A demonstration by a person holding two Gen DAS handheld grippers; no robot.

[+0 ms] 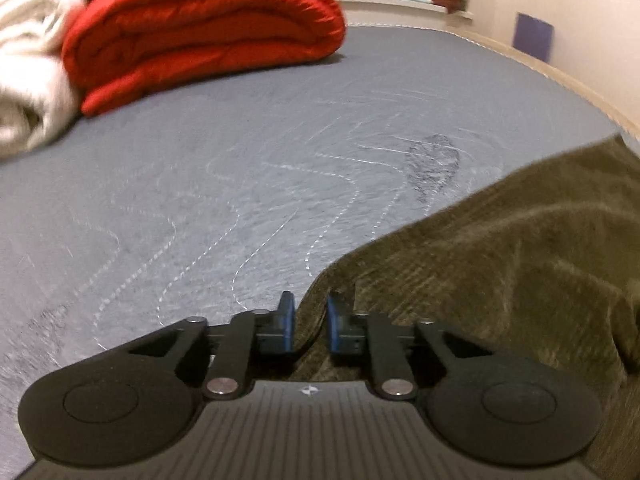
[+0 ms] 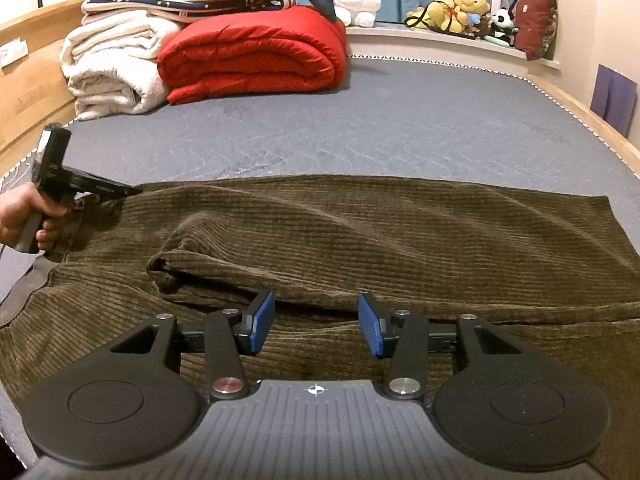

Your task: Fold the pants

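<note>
My left gripper [image 1: 310,320] pinching an edge of the brown corduroy pants [image 2: 360,232], pants spread across the grey mattress [image 2: 400,120], my right gripper [image 2: 316,326] wide apart over them, holding nothing

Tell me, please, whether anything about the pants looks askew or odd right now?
Yes: on the brown corduroy pants, the upper leg's cuff is bunched and rolled back mid-garment instead of lying flat, so the legs are misaligned.
</note>
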